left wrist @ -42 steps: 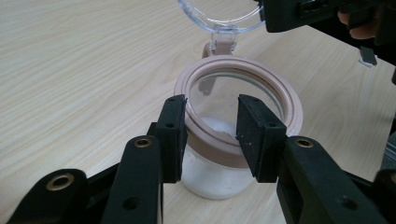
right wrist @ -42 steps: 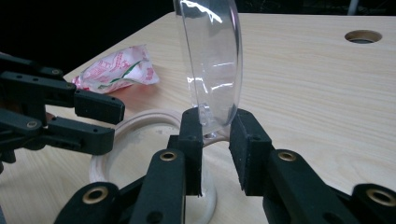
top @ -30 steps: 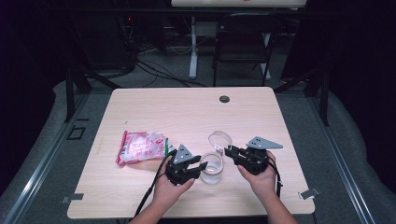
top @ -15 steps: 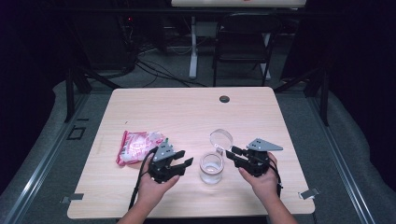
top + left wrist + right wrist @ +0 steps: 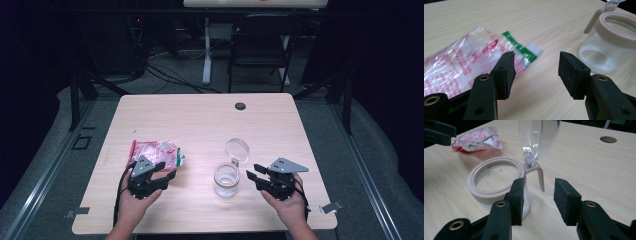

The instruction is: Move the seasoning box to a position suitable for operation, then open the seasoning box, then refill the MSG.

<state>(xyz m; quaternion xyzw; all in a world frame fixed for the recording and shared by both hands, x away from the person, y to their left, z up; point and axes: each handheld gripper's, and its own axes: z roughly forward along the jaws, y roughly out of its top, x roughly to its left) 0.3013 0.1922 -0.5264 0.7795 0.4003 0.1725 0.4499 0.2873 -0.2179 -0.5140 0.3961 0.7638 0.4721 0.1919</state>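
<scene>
A clear glass jar (image 5: pixel 226 179) with a beige collar stands at the table's front middle, its hinged clear lid (image 5: pixel 236 149) tipped up and back. White powder lies on its bottom (image 5: pixel 496 173). A crumpled red-and-white plastic bag (image 5: pixel 155 152) with a green strip lies to its left. My left gripper (image 5: pixel 167 171) is just in front of the bag's near corner (image 5: pixel 524 53), and nothing is between its pads. My right gripper (image 5: pixel 254 171) is right of the jar with a gap to it, holding nothing (image 5: pixel 537 192). Both grippers' jaws have just been opening.
The wooden table (image 5: pixel 200 120) has a dark round grommet hole (image 5: pixel 240 106) near its far edge. A black chair (image 5: pixel 260 50) and cables stand on the floor beyond. Metal clips sit at the table's front corners.
My left gripper has moved left, from beside the jar to the bag, and its jaws have spread. My right gripper has drawn slightly back to the right of the jar, jaws wider.
</scene>
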